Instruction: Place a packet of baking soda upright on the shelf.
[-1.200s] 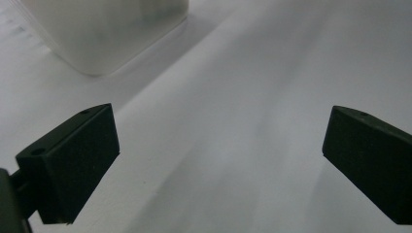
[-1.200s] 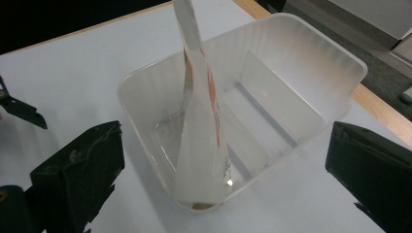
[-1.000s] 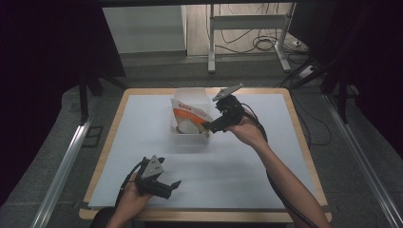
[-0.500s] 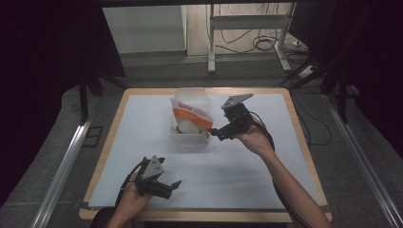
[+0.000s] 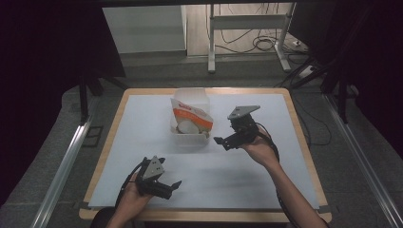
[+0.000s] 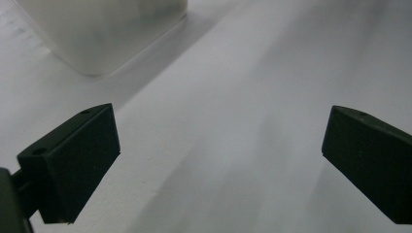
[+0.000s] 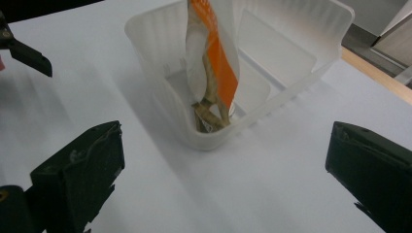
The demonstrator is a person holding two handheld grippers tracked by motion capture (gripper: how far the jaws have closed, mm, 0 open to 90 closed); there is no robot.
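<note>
Translucent white bin (image 5: 190, 137) stands near the middle of the counter (image 5: 142, 142), toward the far side. Inside it an orange-and-white pouch (image 5: 192, 118) stands on end, leaning against a wall, top poking above the rim. In the right gripper view the pouch (image 7: 214, 63) sits at the near corner of the bin (image 7: 301, 73), its lower end crumpled against the floor.

Right gripper (image 5: 223, 141) hangs just right of the bin, clear of it, fingers (image 7: 77, 184) spread wide with nothing between them, aimed at the bin's near wall. Left gripper (image 5: 173, 186) rests low at the near-left of the counter, well apart from the bin; fingers (image 6: 73, 160) likewise parted and empty, with a corner of the bin (image 6: 97, 34) showing ahead of it.

Handling, as judged: pouch looks light, thin and soft, a film pack that will buckle and may slip if pinched on a flat face. The best hold is probably the exposed top edge above the rim, fingers across the seal. The bin looks light, thin-walled plastic, somewhat flexible; likely to slide or tip if pushed from the side. Take it by one wall at the rim.

Writing: print on the pouch too small and blurred to read; no brand legible. Bin unmarked as far as can be told.
</note>
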